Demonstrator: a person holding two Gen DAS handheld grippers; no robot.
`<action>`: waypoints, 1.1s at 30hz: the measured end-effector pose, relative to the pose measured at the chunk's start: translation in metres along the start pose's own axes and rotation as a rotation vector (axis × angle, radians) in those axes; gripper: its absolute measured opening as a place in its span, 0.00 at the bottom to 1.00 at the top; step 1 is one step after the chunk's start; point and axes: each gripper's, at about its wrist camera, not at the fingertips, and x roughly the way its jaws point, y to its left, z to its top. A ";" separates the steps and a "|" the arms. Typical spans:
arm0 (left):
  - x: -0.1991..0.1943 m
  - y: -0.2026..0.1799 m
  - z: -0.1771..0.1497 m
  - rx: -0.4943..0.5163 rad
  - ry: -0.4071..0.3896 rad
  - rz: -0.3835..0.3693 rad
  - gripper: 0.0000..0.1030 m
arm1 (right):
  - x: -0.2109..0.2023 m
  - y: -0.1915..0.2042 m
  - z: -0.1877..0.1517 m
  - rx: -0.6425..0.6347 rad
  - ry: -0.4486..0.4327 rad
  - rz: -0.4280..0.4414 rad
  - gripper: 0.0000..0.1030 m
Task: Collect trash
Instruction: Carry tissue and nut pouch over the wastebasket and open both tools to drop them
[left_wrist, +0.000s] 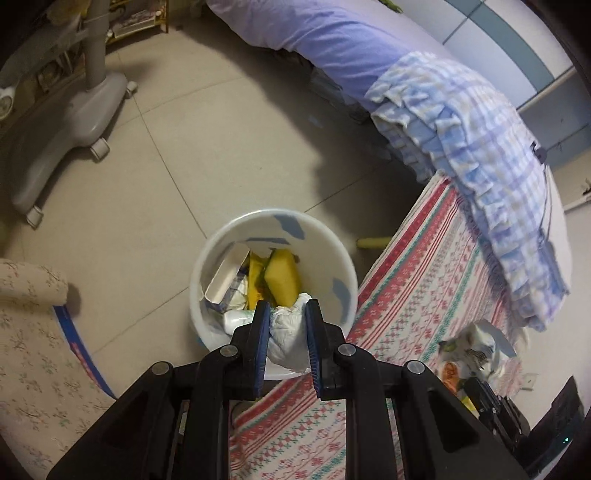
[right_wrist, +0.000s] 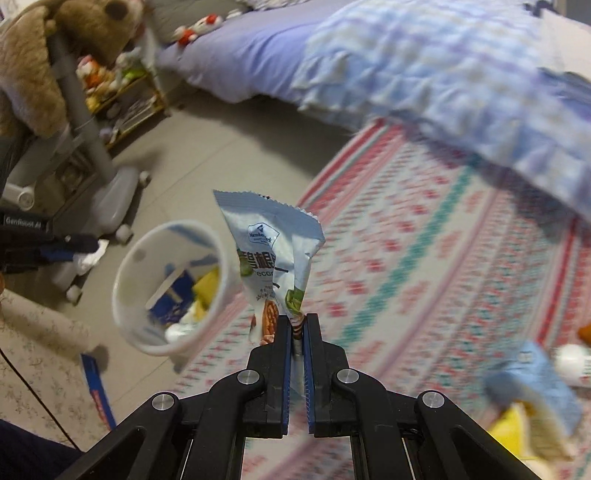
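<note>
A white trash bin stands on the tiled floor beside the bed, holding a white box, yellow pieces and wrappers. My left gripper is shut on a crumpled white tissue right above the bin's near rim. My right gripper is shut on a silver snack wrapper and holds it upright over the patterned bedspread, to the right of the bin. The left gripper with its tissue shows at the left of the right wrist view. The right gripper and wrapper show at lower right in the left wrist view.
A blue checked quilt lies on the bed. A grey wheeled stand is on the floor at left. A floral cushion sits near left. More trash, a blue carton and yellow pieces, lies on the bedspread at right.
</note>
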 end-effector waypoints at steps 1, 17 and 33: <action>0.001 -0.002 0.000 0.006 0.003 -0.001 0.20 | 0.005 0.006 0.000 -0.008 0.004 0.004 0.05; 0.012 -0.001 0.006 0.031 0.010 0.034 0.20 | 0.101 0.105 0.029 -0.045 0.076 0.108 0.07; 0.021 0.005 0.011 -0.005 0.073 -0.002 0.28 | 0.132 0.108 0.034 -0.020 0.119 0.077 0.08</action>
